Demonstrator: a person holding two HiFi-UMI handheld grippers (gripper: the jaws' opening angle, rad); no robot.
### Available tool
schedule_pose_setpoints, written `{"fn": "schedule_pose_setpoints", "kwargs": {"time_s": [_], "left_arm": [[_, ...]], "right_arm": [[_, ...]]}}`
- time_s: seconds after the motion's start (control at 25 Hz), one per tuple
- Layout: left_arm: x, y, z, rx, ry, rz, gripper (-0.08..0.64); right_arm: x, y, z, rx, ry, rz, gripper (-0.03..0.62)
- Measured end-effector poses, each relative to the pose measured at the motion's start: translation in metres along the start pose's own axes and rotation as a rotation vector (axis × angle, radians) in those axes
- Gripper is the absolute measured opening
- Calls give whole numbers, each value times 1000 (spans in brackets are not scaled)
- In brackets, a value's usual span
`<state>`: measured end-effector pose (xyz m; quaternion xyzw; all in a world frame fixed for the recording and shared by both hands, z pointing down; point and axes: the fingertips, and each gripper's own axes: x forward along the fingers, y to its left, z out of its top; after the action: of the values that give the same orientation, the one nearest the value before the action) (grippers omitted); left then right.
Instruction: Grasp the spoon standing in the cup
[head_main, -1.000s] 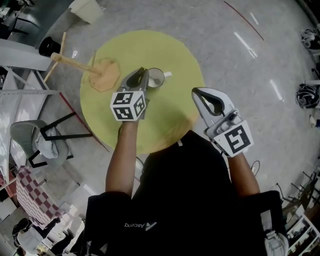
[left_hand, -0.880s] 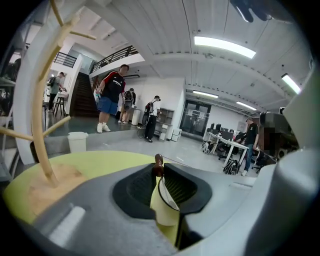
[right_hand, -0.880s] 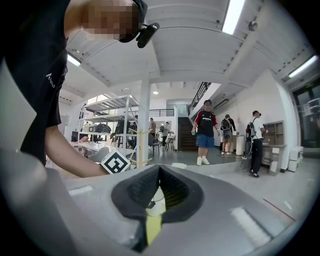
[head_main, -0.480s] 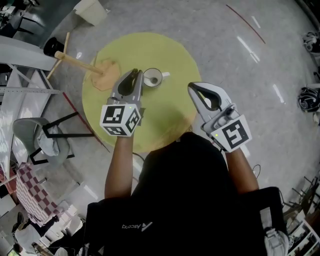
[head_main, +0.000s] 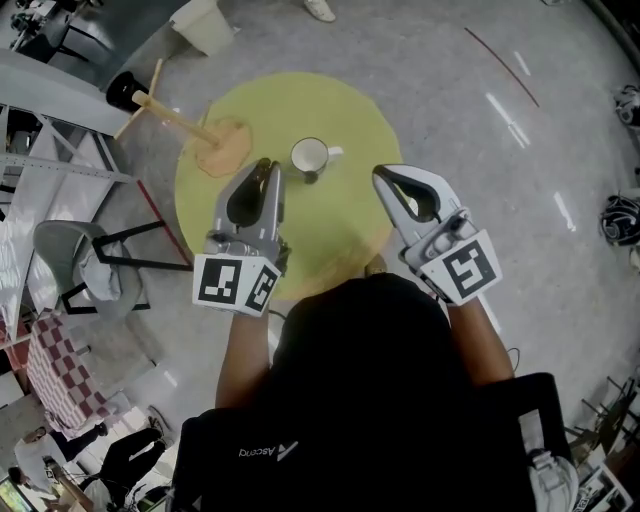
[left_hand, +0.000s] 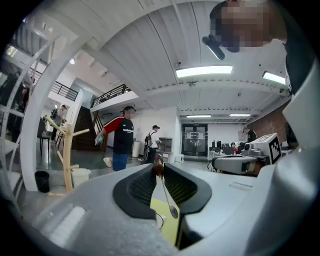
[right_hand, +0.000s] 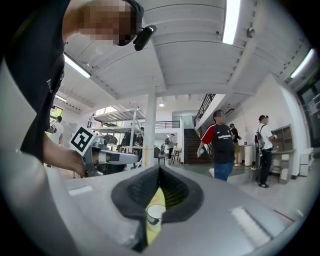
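Observation:
The white cup (head_main: 309, 154) stands near the middle of the round yellow table (head_main: 345, 105) with nothing sticking out of it. My left gripper (head_main: 263, 165) hovers just left of the cup and nearer to me. In the left gripper view its jaws (left_hand: 158, 168) are shut on the brown handle end of the spoon (left_hand: 167, 197), whose thin stem and bowl hang down between them. In the head view the spoon is hidden under that gripper. My right gripper (head_main: 383, 176) hangs over the table's right front, its tips (right_hand: 159, 169) together and empty, with the cup (right_hand: 154, 214) showing through the gap below them.
A wooden mug tree (head_main: 222, 148) on a tan base stands at the table's left edge and also shows in the left gripper view (left_hand: 66, 155). A grey chair (head_main: 70, 265) and a white bin (head_main: 205, 22) stand on the floor. People (left_hand: 121, 137) stand in the hall.
My left gripper has drawn back from the cup toward me and to the left, taking the spoon with it. The cup's mouth now shows. The right gripper has barely moved.

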<state>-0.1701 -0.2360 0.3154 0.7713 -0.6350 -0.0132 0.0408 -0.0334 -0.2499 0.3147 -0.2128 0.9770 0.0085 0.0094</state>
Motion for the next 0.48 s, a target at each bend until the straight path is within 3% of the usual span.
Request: {"fn": "schedule_pose_setpoints", "kwargs": {"time_s": [0.48], "left_arm": [[-17, -11, 17, 24, -47, 40, 58]], "right_arm": [[-2, 14, 4, -6, -18, 50, 3]]}}
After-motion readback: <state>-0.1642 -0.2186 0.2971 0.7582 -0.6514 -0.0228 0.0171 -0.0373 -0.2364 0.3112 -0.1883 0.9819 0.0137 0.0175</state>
